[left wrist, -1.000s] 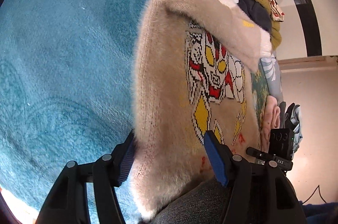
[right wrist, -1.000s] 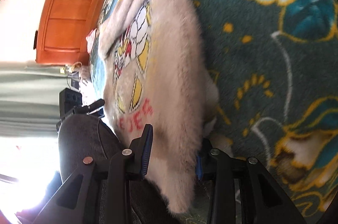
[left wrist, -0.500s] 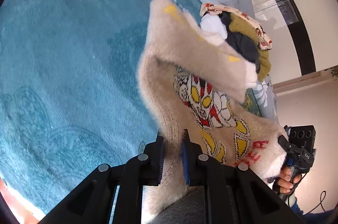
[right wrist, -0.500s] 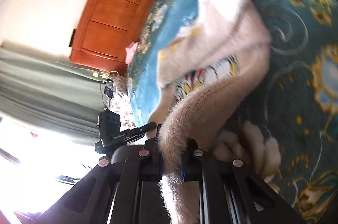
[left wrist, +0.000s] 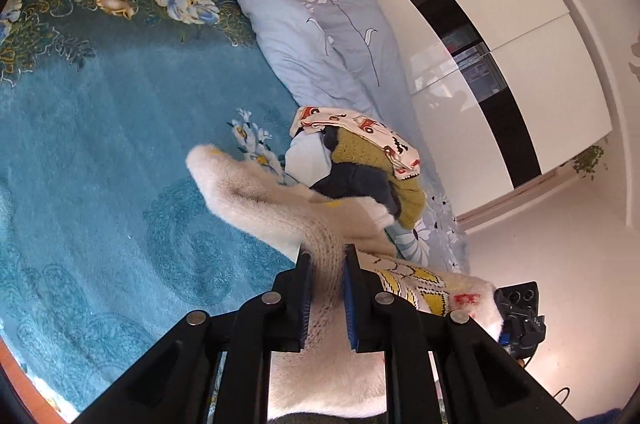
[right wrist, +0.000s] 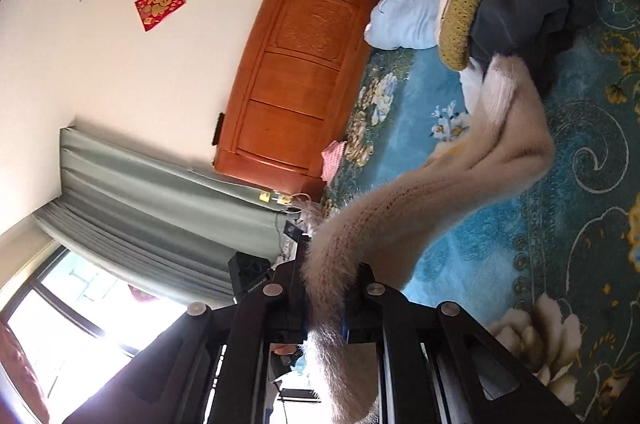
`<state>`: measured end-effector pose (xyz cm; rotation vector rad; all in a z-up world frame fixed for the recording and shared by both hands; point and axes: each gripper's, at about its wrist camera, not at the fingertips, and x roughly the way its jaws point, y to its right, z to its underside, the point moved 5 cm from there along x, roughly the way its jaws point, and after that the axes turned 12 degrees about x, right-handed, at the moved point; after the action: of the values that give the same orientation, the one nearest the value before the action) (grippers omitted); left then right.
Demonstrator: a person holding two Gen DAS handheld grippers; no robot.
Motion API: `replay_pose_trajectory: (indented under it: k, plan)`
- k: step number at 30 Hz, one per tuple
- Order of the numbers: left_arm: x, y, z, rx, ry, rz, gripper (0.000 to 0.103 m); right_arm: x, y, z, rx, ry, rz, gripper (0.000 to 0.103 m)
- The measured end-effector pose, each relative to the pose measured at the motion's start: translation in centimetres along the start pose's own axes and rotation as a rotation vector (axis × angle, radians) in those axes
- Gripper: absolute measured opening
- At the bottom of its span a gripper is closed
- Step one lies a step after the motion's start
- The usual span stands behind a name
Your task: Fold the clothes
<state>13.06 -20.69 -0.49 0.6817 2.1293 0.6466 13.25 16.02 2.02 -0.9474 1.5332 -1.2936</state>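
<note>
Hanging lifted above the bed (left wrist: pixel 100 151), the fuzzy beige sweater (left wrist: pixel 276 212) is pinched at its hem by both grippers: the left gripper (left wrist: pixel 325 264) has its fingers clamped on one corner, the right gripper (right wrist: pixel 330 288) on the other. A pile of clothes (left wrist: pixel 360 159) lies just beyond it, beside a light-blue quilt (left wrist: pixel 312 35).

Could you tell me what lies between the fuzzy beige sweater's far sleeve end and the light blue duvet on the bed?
In the left wrist view, a pile of clothes sits between the sweater and the duvet.
</note>
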Motion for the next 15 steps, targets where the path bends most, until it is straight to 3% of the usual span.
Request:
replay_pose_trajectory:
  k: [4, 7, 10, 13, 15]
  plan:
    - [-1.5, 0.6, 1.9, -0.001, -0.074, -0.044, 0.015, -1.4, -1.6, 3.0, -0.039, -0.071, -0.012, 0.011]
    - [-0.7, -1.5, 4.5, -0.058, -0.143, -0.087, 0.015, -1.6, 0.3, 4.7, -0.066, -0.11, 0.118, 0.011]
    - [0.6, -3.5, 6.9, -0.183, -0.154, -0.032, 0.017, -1.6, 4.6, 5.4, 0.033, -0.134, 0.223, 0.011]
    - [0.7, -4.1, 8.3, -0.277, -0.128, 0.059, 0.024, -1.6, 7.4, 5.3, 0.13, -0.122, 0.222, 0.011]
    - [0.4, -3.4, 8.8, -0.267, -0.125, 0.088, 0.031, -1.4, 8.3, 5.2, 0.156, -0.121, 0.226, 0.011]
